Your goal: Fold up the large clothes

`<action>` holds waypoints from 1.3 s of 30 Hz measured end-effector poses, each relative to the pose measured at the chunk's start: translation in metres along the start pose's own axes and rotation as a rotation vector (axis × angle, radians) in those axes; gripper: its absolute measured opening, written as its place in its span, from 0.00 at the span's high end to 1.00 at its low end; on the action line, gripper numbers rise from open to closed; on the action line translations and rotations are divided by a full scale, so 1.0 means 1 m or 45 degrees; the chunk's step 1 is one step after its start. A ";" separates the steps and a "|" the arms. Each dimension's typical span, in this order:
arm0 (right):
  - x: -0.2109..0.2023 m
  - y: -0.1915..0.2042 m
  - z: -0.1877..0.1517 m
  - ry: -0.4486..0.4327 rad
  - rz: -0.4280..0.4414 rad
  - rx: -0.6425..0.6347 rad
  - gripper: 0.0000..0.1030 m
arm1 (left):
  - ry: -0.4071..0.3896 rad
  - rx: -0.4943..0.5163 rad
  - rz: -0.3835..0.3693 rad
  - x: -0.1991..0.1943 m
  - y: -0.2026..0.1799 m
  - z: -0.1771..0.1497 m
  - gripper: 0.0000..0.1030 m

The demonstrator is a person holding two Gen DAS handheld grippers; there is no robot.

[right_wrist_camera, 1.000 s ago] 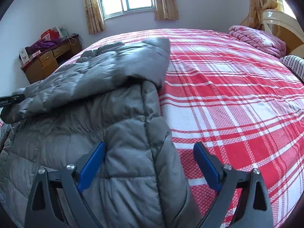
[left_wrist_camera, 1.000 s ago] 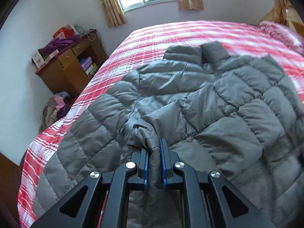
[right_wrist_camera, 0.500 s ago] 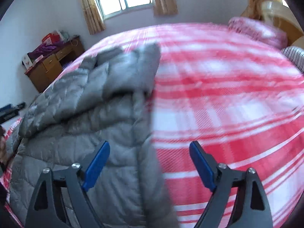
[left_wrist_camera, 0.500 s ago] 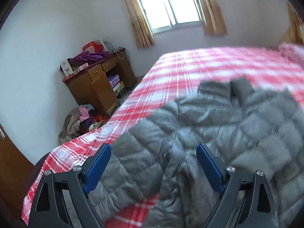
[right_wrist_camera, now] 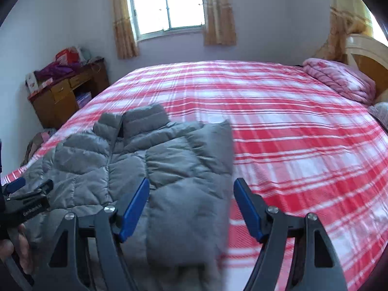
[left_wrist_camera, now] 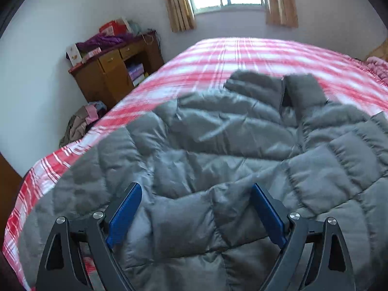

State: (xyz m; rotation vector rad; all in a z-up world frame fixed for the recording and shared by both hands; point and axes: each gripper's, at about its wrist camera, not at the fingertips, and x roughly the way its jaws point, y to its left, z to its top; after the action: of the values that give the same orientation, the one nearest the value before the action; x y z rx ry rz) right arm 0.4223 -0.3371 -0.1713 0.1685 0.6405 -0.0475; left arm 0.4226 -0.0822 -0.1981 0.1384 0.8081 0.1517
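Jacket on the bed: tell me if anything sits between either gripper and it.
Nothing visible does. The left gripper hangs open right over the gray jacket, only air between. The right gripper is open over the jacket's folded-in right side, also unobstructed. The plaid bed around the jacket shows no loose items near it.

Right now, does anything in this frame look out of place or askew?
Nothing stands out on the bed: the grey puffer jacket lies flat, sleeves folded in. Both the left gripper and right gripper are open. Only a clothes heap lies on the floor.
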 end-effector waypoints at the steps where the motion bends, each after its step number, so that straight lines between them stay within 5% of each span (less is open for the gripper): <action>1: 0.012 0.005 -0.004 0.014 0.015 -0.028 0.27 | 0.014 0.008 0.004 0.006 -0.001 -0.002 0.11; 10: 0.060 -0.020 -0.032 0.204 0.035 0.076 0.27 | 0.072 0.021 0.001 0.037 -0.009 -0.011 0.02; 28: 0.073 0.000 -0.034 0.282 -0.111 -0.067 0.22 | 0.134 -0.006 -0.039 0.044 -0.003 -0.004 0.01; 31: 0.067 0.000 -0.029 0.301 -0.100 -0.090 0.26 | 0.186 -0.034 -0.140 0.025 0.007 0.013 0.01; 35: 0.022 -0.009 -0.003 0.084 -0.116 -0.012 0.28 | 0.003 -0.133 -0.258 0.002 0.017 0.038 0.01; 39: 0.034 -0.008 0.029 0.017 -0.095 0.006 0.28 | 0.066 -0.118 -0.161 0.042 0.004 0.042 0.01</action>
State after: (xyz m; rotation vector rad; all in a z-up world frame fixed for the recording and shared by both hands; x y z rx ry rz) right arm 0.4658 -0.3499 -0.1702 0.1496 0.6600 -0.1200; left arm 0.4818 -0.0736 -0.1983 -0.0042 0.8575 0.0734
